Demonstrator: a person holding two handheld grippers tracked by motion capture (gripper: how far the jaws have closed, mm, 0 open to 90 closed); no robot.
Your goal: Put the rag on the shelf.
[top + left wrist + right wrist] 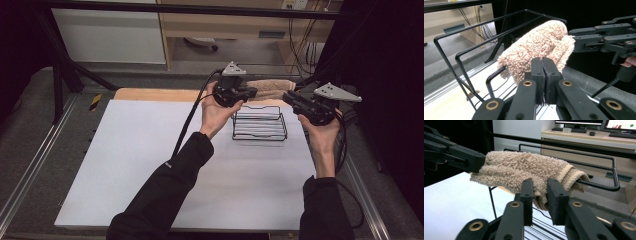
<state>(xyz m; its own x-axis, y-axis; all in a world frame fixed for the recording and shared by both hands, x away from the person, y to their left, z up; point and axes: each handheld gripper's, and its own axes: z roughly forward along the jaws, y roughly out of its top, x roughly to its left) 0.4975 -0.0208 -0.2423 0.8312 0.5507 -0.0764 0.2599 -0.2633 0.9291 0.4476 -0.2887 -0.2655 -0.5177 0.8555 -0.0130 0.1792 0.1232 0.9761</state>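
A tan fluffy towel (270, 89) lies folded over the top rail of a black wire rack (260, 125) at the far side of the white table top (150, 170). My left gripper (250, 92) is at the towel's left end. In the left gripper view its jaws (543, 62) meet, pinching the towel's (536, 45) lower edge. My right gripper (289, 97) is at the towel's right end. In the right gripper view its jaws (540, 183) stand slightly apart, with a hanging fold of the towel (524, 167) between them.
The rack's rails (461, 53) run behind and below the towel. Aluminium rails (30, 165) line both sides of the table. A wooden desk (225, 25) with cables stands behind it. Black cables trail from both grippers.
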